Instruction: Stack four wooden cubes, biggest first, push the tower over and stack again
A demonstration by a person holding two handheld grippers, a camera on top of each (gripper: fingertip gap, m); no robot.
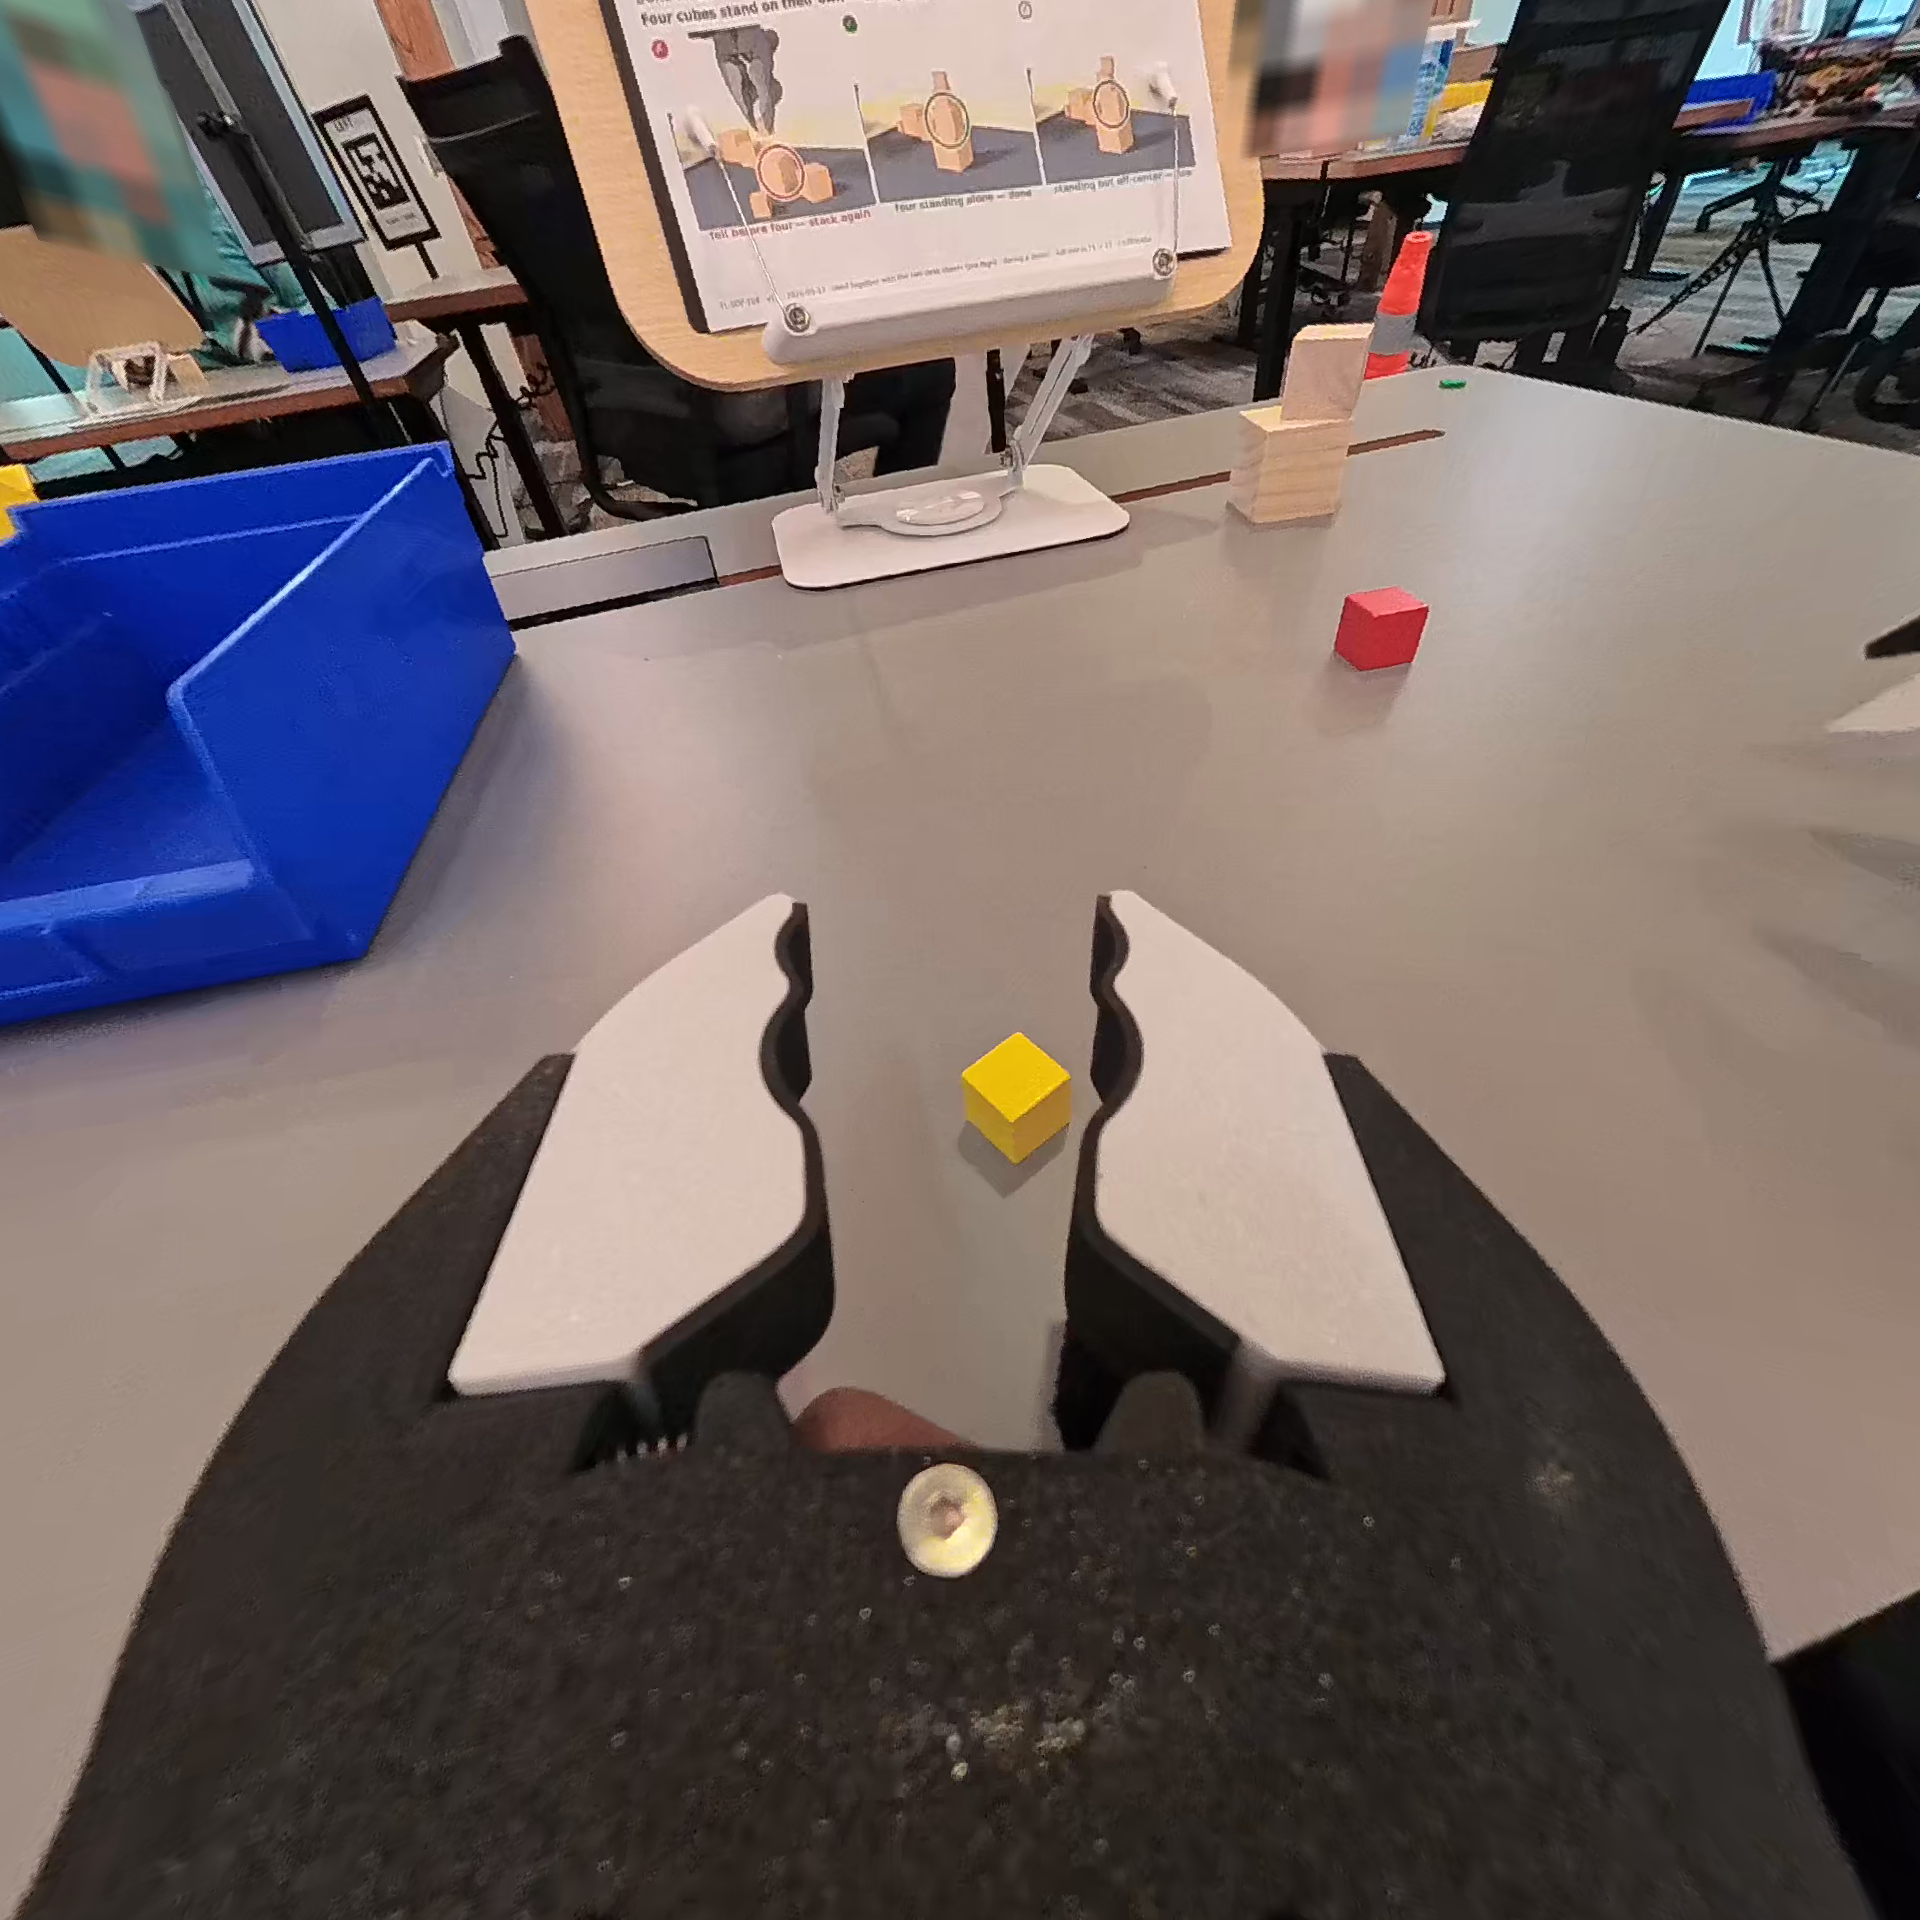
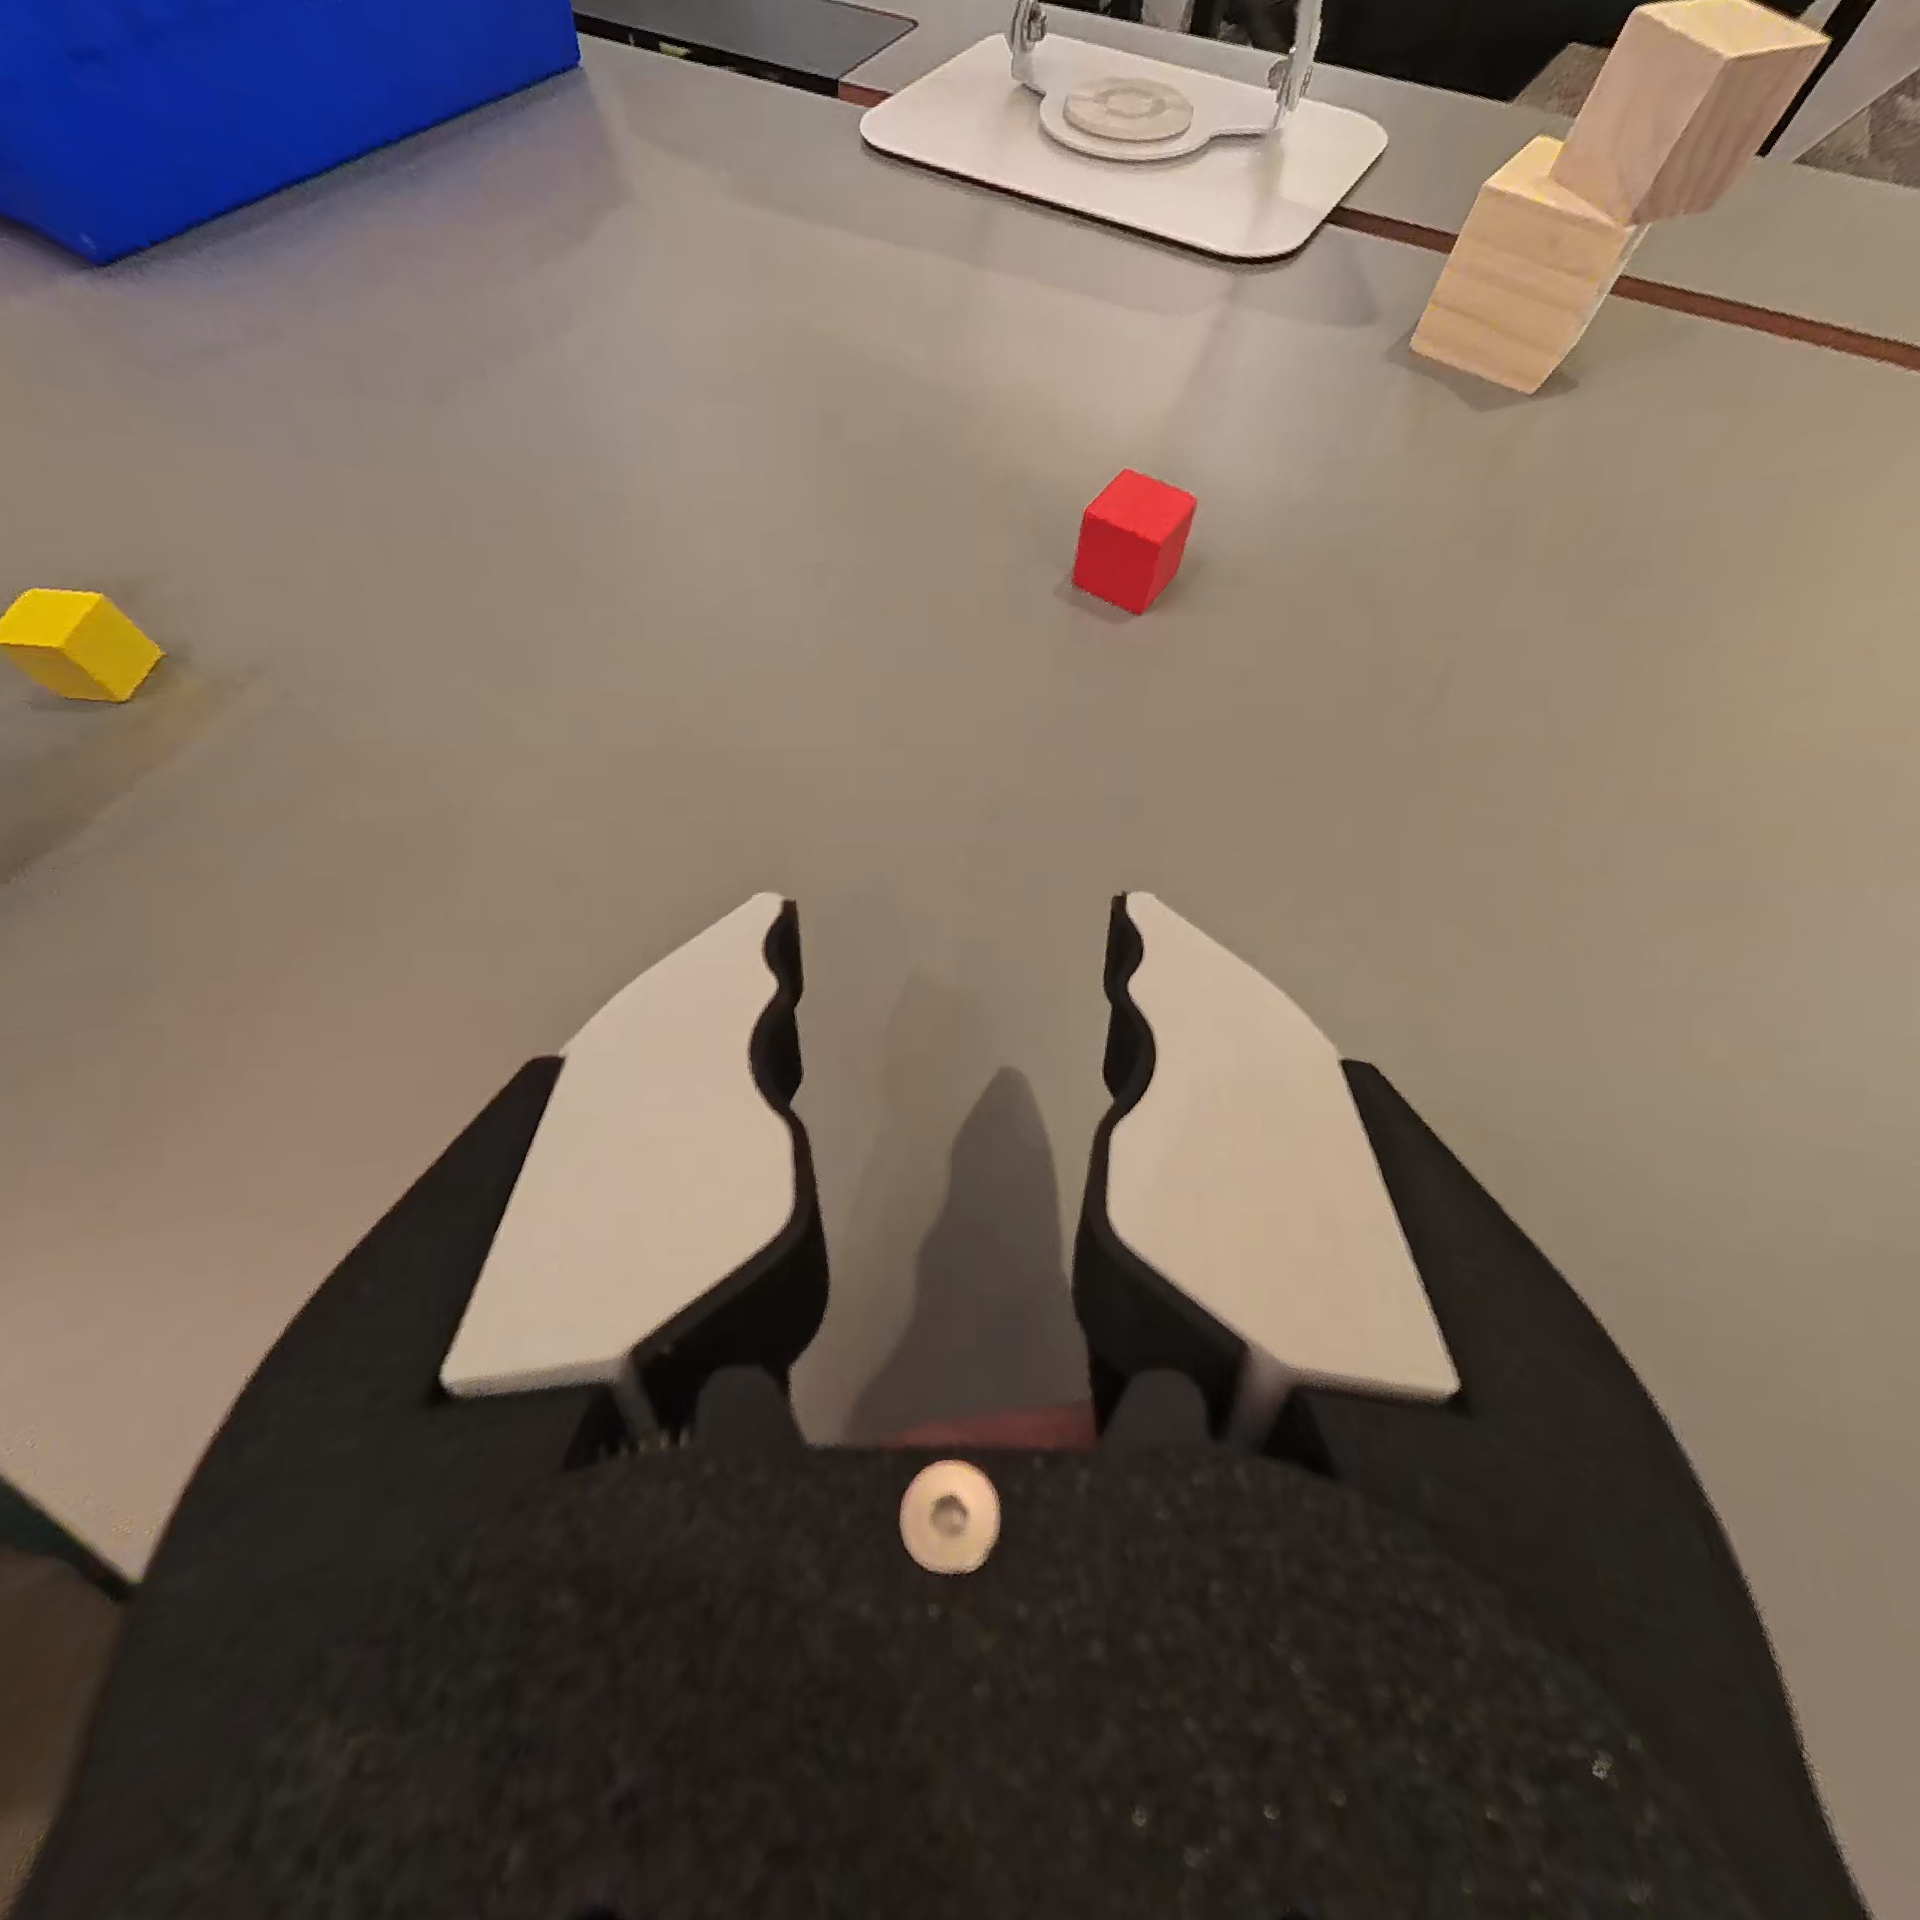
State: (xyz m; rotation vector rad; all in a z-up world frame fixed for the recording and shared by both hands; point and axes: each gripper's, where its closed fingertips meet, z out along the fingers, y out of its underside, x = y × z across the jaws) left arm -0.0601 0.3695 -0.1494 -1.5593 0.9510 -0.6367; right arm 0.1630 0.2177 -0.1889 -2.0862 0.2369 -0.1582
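we hold two grippers over a grey bench (image 1: 1351, 1039). our left gripper (image 1: 951, 914) is released, its fingers spread wide and holding nothing. a small yellow cube (image 1: 1016, 1094) sits on the bench between those fingers, nearer the right one, touching neither. it stands well in from the bench edges, turned so one corner points toward us.

our right gripper (image 2: 951, 909) is also released and empty, with bare bench between its fingers. ahead of it, well apart, a red cube (image 2: 1135, 540) rests alone on the bench. in this view the yellow cube lies far off toward the left edge of the picture.

near the far edge of the bench a large pale wooden cube (image 2: 1512, 281) stands on the surface. a second pale wooden cube (image 2: 1683, 114) rests on top of it, shifted off-centre and turned.

a blue plastic bin (image 1: 260, 727) sits at the bench's left side. a white stand (image 1: 951, 520) at the far edge holds up a printed sheet (image 1: 925, 135).
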